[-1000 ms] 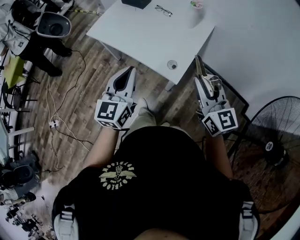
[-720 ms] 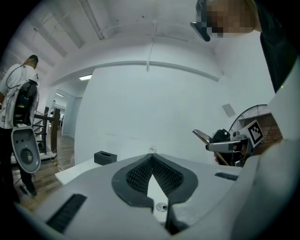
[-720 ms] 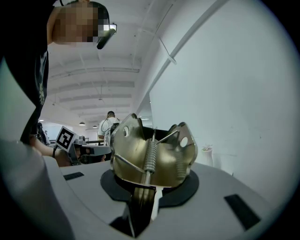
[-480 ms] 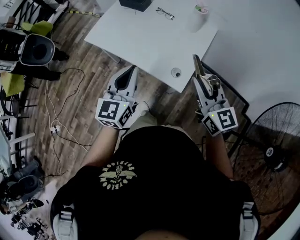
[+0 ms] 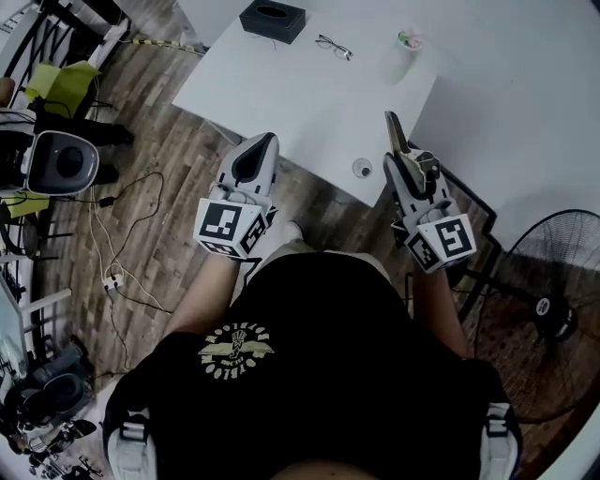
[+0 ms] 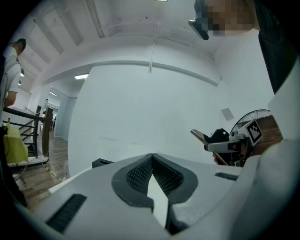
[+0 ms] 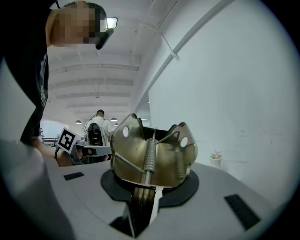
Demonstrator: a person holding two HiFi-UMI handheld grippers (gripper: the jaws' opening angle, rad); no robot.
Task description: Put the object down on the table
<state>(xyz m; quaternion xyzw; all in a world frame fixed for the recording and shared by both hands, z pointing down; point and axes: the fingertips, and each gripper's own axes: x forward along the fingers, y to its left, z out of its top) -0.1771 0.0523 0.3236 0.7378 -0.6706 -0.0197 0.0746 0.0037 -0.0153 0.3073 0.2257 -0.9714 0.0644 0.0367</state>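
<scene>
My right gripper (image 5: 410,169) is shut on a brass-coloured metal spring clip (image 5: 397,139), held up in the air just in front of the white table's near corner (image 5: 328,141). In the right gripper view the clip (image 7: 152,150) stands upright out of the jaws (image 7: 149,185), showing two coil springs and two holes. My left gripper (image 5: 255,155) hangs over the wooden floor left of that corner, shut with nothing in it (image 6: 152,161). From the left gripper view the right gripper (image 6: 232,146) and its clip (image 6: 202,137) show at the right.
On the table lie a black box (image 5: 272,19), a pair of glasses (image 5: 334,45), a white cup (image 5: 401,52) and a small round thing (image 5: 362,169) near the edge. A floor fan (image 5: 553,300) stands at the right. Cables (image 5: 122,244) and a round grey device (image 5: 61,161) lie at the left.
The table and floor things have slid down in the head view, so the table corner now sits nearer the grippers. Both grippers keep their places and grip.
</scene>
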